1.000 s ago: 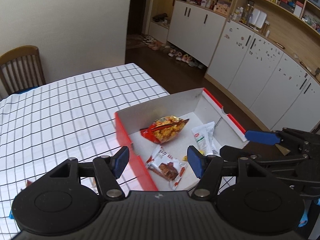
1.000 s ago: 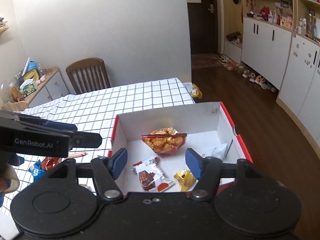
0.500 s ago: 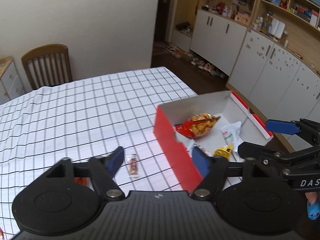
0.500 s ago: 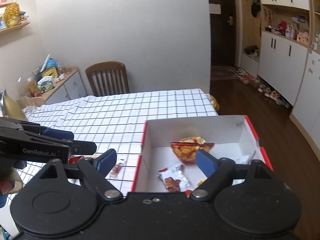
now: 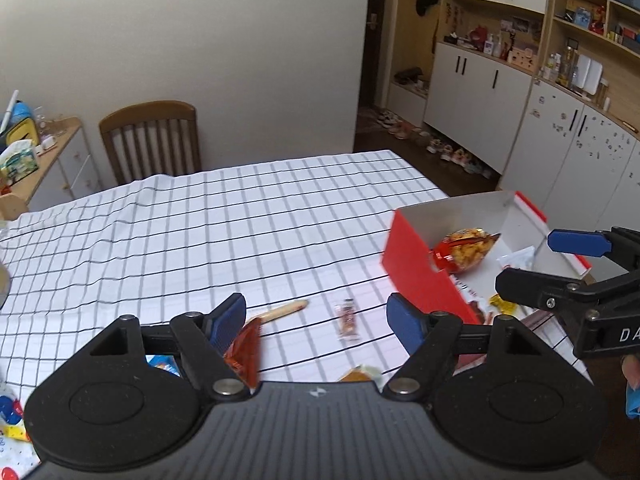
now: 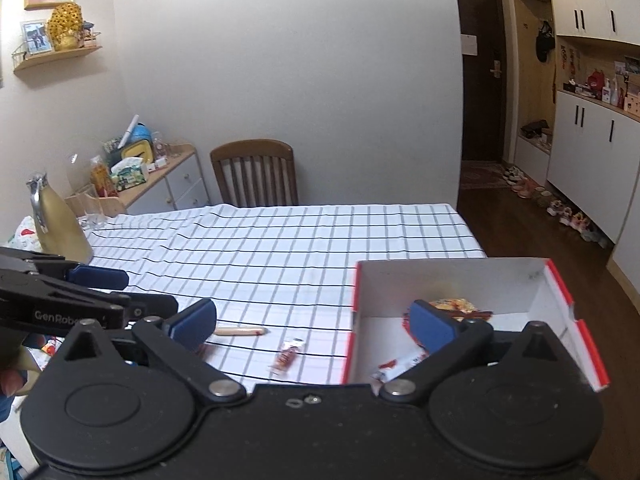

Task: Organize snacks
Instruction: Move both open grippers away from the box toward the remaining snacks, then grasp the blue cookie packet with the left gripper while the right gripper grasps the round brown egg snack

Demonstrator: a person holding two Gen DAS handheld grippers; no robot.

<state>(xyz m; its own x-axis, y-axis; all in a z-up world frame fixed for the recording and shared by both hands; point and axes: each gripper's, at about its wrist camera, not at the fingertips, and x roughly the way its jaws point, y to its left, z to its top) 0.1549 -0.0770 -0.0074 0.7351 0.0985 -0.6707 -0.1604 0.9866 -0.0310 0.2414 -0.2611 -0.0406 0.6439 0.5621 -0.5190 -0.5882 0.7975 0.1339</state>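
Note:
A red and white box (image 5: pixel 416 268) (image 6: pixel 460 280) stands at the table's right edge and holds an orange snack bag (image 5: pixel 466 248) and other packets. On the checked cloth lie a small wrapped snack (image 5: pixel 347 318) (image 6: pixel 288 356), a tan stick snack (image 5: pixel 286 310) (image 6: pixel 239 331) and a red packet (image 5: pixel 244 350). My left gripper (image 5: pixel 316 322) is open and empty above these loose snacks. My right gripper (image 6: pixel 312 322) is open and empty, left of the box; it also shows in the left wrist view (image 5: pixel 560 264).
A wooden chair (image 5: pixel 150 140) stands at the table's far side. A gold jug (image 6: pixel 56 220) and a glass (image 6: pixel 94 216) stand at the far left. A side cabinet (image 6: pixel 160 184) carries clutter. White cupboards (image 5: pixel 480 100) line the right wall. More packets (image 5: pixel 12 420) lie near left.
Both grippers have swung left and pulled back from over the box. The box now sits to the right, and the loose snacks on the cloth have come into view.

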